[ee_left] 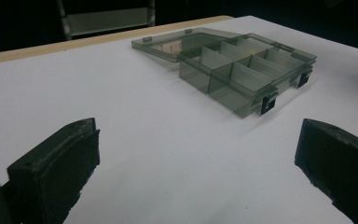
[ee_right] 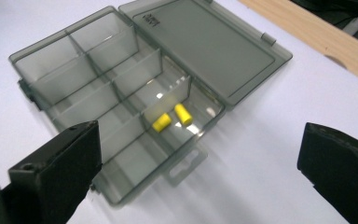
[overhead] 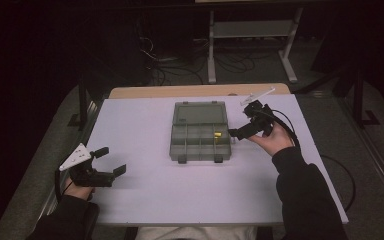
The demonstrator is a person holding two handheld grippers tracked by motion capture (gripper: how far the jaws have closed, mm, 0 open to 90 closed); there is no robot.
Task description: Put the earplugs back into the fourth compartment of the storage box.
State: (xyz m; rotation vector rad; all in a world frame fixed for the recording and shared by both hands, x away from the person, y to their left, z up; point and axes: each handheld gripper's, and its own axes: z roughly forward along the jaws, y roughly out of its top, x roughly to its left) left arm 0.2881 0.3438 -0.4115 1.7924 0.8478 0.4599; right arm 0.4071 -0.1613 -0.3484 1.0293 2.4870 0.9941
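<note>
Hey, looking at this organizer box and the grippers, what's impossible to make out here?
- Yellow cylinders: two in the right gripper view; in the high view one speck, too small to count.
- Embossed mark on the translucent grey plastic organizer box lid: too small to read.
- Left gripper: body cut off by the left gripper view's bottom edge.

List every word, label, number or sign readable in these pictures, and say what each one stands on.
Embossed mark on the open lid of the grey compartment box, near the lid's corner beside the hinge: too small and blurred to read.
Two yellow pieces in one compartment: no lettering visible.
Left gripper, right gripper, white table: no text visible.
</note>
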